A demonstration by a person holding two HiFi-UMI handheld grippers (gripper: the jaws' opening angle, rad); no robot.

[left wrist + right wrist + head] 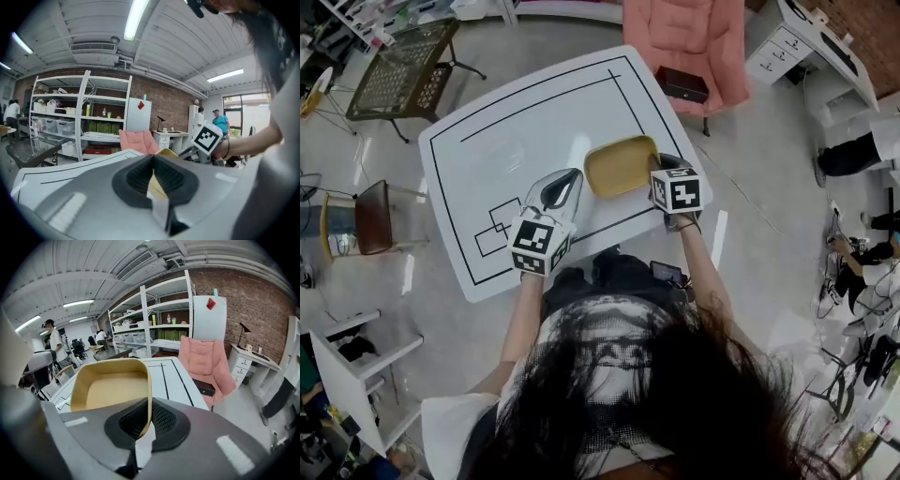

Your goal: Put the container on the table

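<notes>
Yellow, shallow rectangular container point(620, 165) is over the near right part of the white black-lined table point(516, 122). We clamp its rim with our left gripper point(570, 181) and right gripper point(662, 163), one each side.

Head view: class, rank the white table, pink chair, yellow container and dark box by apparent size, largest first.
1. white table
2. pink chair, though the frame edge cuts it off
3. yellow container
4. dark box
</notes>
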